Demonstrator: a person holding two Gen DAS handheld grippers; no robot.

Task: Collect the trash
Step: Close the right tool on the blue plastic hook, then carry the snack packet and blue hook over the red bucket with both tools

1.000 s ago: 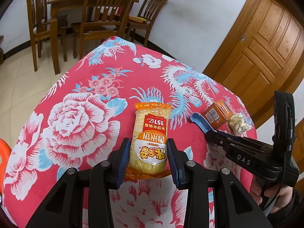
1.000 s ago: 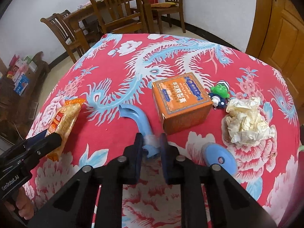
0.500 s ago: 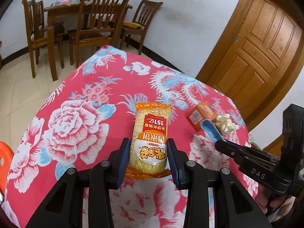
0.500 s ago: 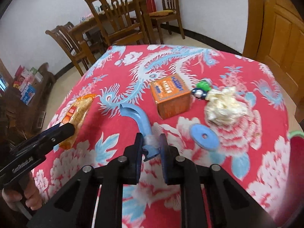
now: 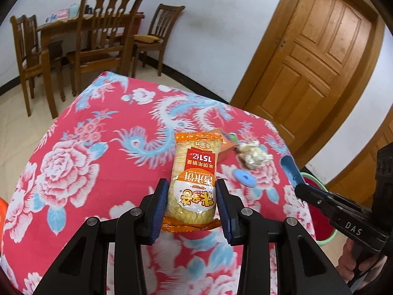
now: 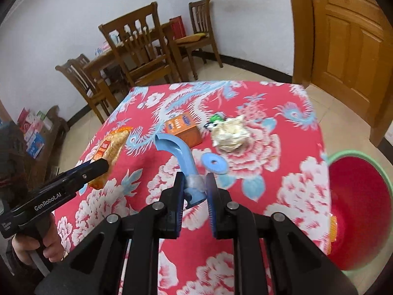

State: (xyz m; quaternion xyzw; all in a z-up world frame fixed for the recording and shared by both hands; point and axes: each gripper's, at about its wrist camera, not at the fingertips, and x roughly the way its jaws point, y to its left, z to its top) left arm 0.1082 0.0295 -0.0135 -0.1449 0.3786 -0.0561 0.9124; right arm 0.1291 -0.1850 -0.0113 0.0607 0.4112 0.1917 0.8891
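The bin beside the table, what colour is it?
Red bin with a green rim, clearest in the right wrist view.

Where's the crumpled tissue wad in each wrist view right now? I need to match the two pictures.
Left wrist view: the crumpled tissue wad lies right of centre, just past the held snack packet.
Right wrist view: the crumpled tissue wad lies above centre, right of the orange box.
Shared landmark: the blue disc on the cloth, just nearer the cameras than the wad.

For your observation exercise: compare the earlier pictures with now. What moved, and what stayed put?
Both grippers rose off the table: the left gripper lifting the snack packet, the right gripper the blue curved piece. Box, tissue wad and blue disc stayed.
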